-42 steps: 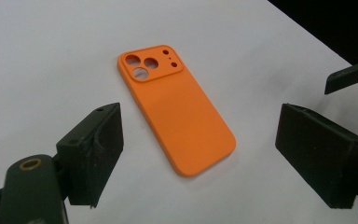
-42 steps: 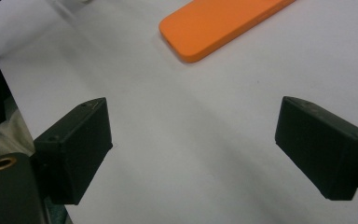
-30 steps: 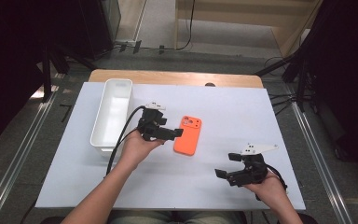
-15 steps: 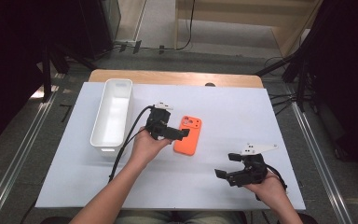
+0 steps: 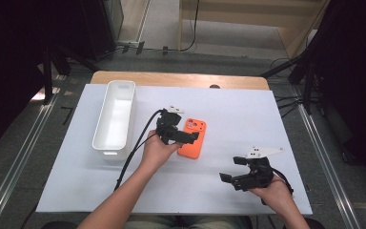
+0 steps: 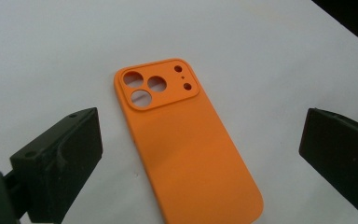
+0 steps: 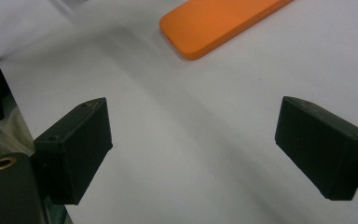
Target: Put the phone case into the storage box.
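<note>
An orange phone case (image 5: 196, 140) lies back up on the white table sheet, its camera cut-outs at the far end. My left gripper (image 5: 183, 136) hovers at its left edge, held in a hand. In the left gripper view the case (image 6: 186, 154) lies between the two wide-apart jaws of that gripper (image 6: 199, 126), and neither pad touches it. These jaws have just been opening. My right gripper (image 5: 232, 169) rests near the front right of the sheet, open and with nothing in it. From the right gripper (image 7: 193, 126), the case's near end (image 7: 214, 21) is ahead.
A long white bin (image 5: 113, 151) stands at the left of the sheet, a black cable trailing beside it. The wooden table edge (image 5: 181, 78) runs along the back. Metal rails flank the table on both sides.
My left hand has shifted right and a little lower, closer over the orange case, and its jaws have spread wider. The right hand and the case have kept still.
</note>
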### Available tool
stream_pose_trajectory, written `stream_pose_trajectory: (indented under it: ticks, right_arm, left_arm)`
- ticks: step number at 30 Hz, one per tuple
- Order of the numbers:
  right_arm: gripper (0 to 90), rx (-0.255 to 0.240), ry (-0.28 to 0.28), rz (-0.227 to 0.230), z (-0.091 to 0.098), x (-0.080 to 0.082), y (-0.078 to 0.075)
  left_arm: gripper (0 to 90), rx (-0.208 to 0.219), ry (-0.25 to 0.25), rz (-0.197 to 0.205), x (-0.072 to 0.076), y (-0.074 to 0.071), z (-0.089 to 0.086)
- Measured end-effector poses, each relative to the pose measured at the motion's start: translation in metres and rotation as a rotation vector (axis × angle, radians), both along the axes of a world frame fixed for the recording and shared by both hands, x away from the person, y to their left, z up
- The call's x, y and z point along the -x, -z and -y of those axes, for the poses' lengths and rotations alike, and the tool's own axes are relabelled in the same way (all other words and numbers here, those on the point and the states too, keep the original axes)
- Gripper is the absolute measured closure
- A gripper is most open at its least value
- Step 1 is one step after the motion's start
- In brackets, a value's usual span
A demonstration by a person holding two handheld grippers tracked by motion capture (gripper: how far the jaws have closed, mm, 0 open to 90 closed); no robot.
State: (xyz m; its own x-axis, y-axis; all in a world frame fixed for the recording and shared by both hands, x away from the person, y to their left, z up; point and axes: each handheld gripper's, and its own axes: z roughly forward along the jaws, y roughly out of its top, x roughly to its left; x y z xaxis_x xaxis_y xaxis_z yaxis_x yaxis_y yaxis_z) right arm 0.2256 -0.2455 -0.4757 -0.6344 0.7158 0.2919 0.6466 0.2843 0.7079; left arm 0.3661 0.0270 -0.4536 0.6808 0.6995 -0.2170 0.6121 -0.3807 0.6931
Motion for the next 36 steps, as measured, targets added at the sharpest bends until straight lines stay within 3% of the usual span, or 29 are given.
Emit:
stream_pose_trajectory:
  ticks: [7,13,24,36]
  right_arm:
    - [9.6,-0.001,0.001,0.001,0.001,0.000,0.000]
    - [9.6,0.001,0.004,0.001,0.001,0.000,0.000]
    - [9.6,0.003,0.004,0.003,0.001,0.001,0.000]
    - [9.6,0.004,0.004,0.002,0.001,0.001,0.000]
  left_arm:
    - [0.0,0.008,-0.028,0.002,0.000,0.005,0.008]
    - [0.0,0.011,-0.042,-0.020,0.001,0.010,0.014]
    - [0.0,-0.003,-0.098,-0.012,0.003,0.018,0.023]
    - [0.2,0.008,-0.137,-0.006,0.008,0.029,0.029]
